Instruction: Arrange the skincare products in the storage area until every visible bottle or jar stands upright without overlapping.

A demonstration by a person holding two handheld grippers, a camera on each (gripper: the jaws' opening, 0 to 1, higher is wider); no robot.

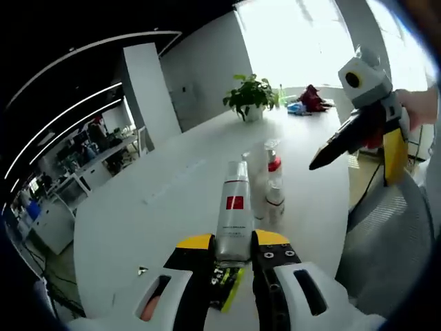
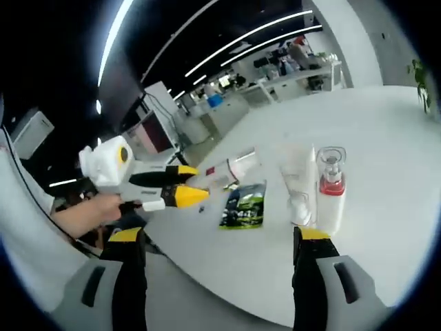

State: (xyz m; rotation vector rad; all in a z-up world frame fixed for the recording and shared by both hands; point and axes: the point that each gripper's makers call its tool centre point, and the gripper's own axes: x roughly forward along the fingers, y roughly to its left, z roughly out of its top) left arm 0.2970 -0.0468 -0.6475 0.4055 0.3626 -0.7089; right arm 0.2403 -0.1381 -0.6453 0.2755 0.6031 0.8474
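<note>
While my left gripper (image 1: 234,249) clamps its yellow-tipped jaws on the bottom end of a white tube (image 1: 234,214) with a red square label, that tube points out over the white desk (image 1: 145,214), lifted off its top. Just beyond it, near the desk's right edge, a red-collared pump bottle (image 1: 273,164) and two pale bottles (image 1: 275,200) stand upright, close together. My right gripper (image 2: 217,241) hangs with jaws spread wide, holding nothing, above the desk's near edge. A green sachet (image 2: 244,205) lies flat there. A potted plant (image 1: 249,96) sits at the far end.
</note>
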